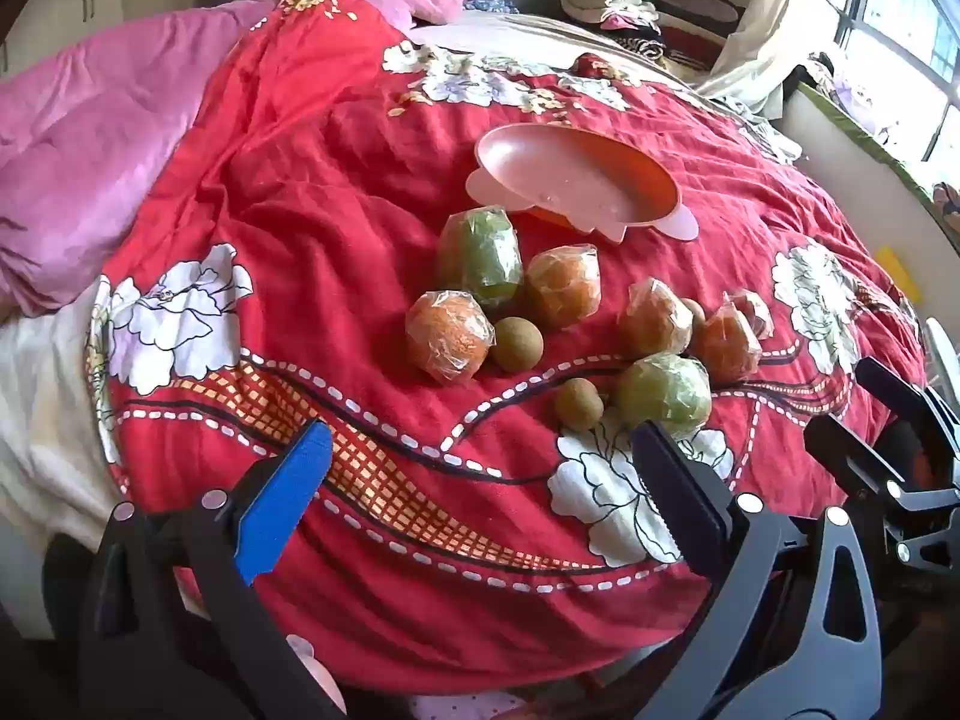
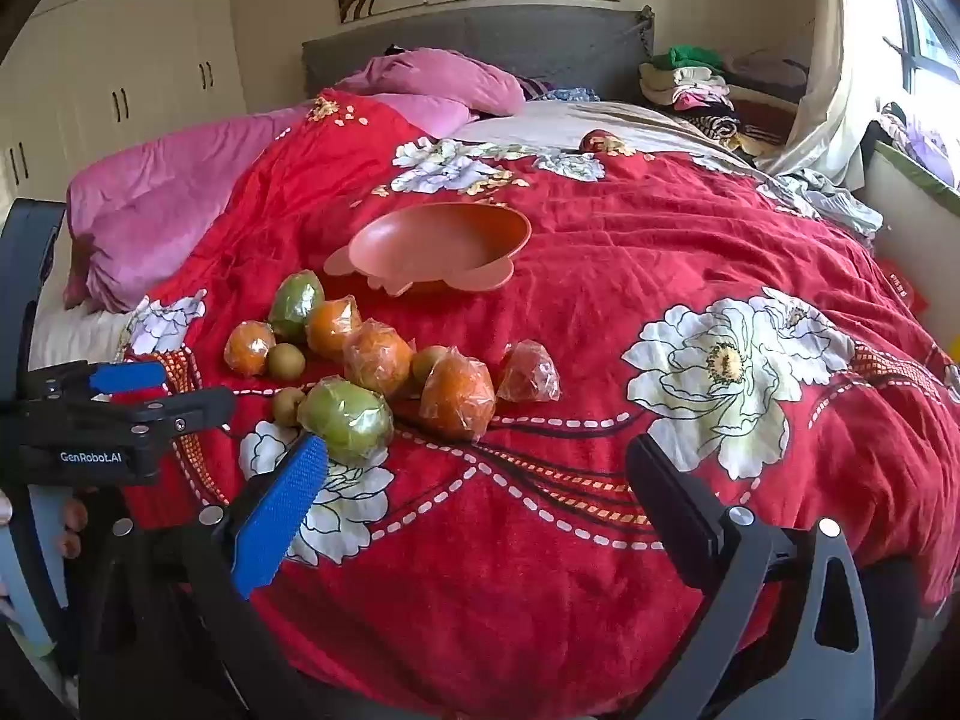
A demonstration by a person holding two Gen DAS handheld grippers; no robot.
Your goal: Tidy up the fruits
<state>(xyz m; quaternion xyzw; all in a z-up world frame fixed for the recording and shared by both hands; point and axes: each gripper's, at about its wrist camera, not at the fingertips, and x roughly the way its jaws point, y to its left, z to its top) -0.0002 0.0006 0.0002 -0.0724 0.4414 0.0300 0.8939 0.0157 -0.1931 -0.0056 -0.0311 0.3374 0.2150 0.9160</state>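
Observation:
Several plastic-wrapped fruits lie in a cluster on the red flowered quilt (image 1: 360,228). Among them are oranges (image 1: 447,336) (image 2: 456,399), two green fruits (image 1: 663,393) (image 2: 345,420) and small brown round fruits (image 1: 516,343) (image 2: 286,361). Behind the cluster sits an empty pink bowl (image 1: 570,174) (image 2: 438,240). My left gripper (image 1: 480,486) is open just short of the fruits, its black finger (image 1: 678,492) beside the near green fruit. My right gripper (image 2: 480,510) is open too, right of the cluster, with nothing between its fingers. Each gripper shows in the other's view (image 1: 852,402) (image 2: 192,390).
A pink duvet (image 2: 168,210) is bunched at the left of the bed. Folded clothes (image 2: 690,84) are piled at the far right by the headboard. One red fruit (image 2: 600,141) lies far back on the bed. Wardrobes (image 2: 120,78) stand left, a window (image 2: 924,48) right.

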